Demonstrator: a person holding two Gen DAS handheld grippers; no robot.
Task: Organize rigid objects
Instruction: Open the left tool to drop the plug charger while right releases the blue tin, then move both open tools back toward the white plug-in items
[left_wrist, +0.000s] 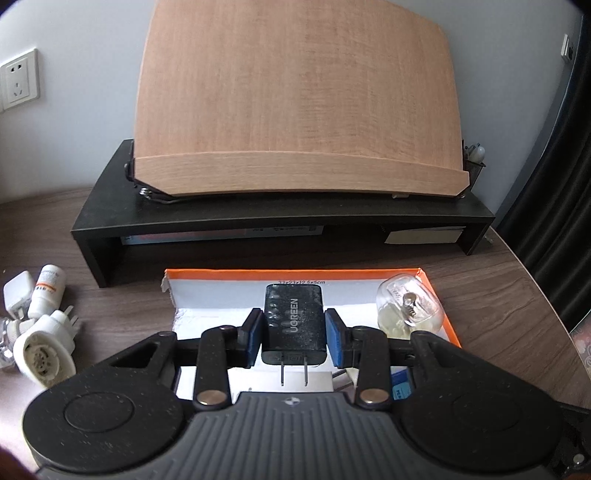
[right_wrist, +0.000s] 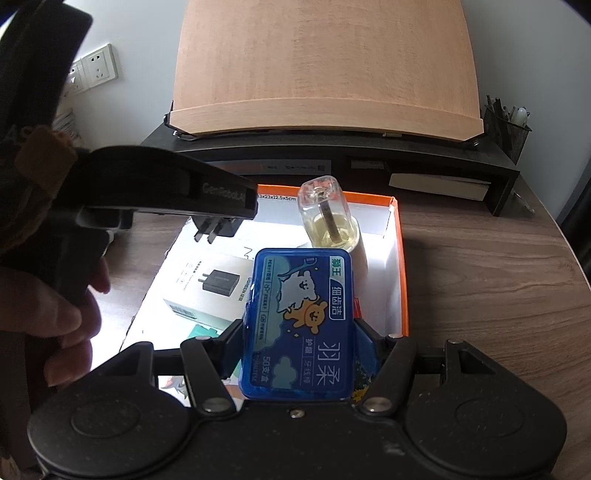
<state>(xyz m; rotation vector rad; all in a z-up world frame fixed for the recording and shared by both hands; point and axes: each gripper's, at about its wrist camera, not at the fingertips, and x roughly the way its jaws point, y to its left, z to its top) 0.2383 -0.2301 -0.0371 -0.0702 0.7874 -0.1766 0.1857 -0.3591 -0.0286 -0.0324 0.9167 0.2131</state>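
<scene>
Worktop (left_wrist: 498, 266), dark wood grain, carries a black riser shelf (left_wrist: 258, 218) at 12 o'clock with a tilted wooden board (left_wrist: 295, 110) on top. In front of it, an open orange-rimmed box (left_wrist: 441, 295) with a white floor: the collecting place, by the look of it. Inside already: a clear glass bottle (right_wrist: 327, 218) of yellowish liquid lying toward 1 o'clock, and a white charger carton (right_wrist: 207, 284) flat on the near-left part of the floor. Right tool (right_wrist: 299, 332) is clamped at mid-width across a blue tin of floss picks (right_wrist: 301, 321), held above the box's near-right area. Left tool (left_wrist: 293, 332) is closed tight on a black UGREEN charger (left_wrist: 293, 321), prongs toward the camera, body hanging over the box's far-middle; the right wrist view shows it clear of the floor, above the carton's far end. Loose at 9 o'clock on the worktop, outside the box: a white plug-in device (left_wrist: 44, 347), a small white bottle (left_wrist: 46, 291), a white adapter (left_wrist: 16, 291). Step in hand, as I judge it: set the charger down in the box. Do it well by lowering toward the bare floor between the carton and the bottle, keeping off the glass, letting the body rest flat before the pads part, and keeping the right tool's tin back until the left has withdrawn; the two are crowded over one small box.
</scene>
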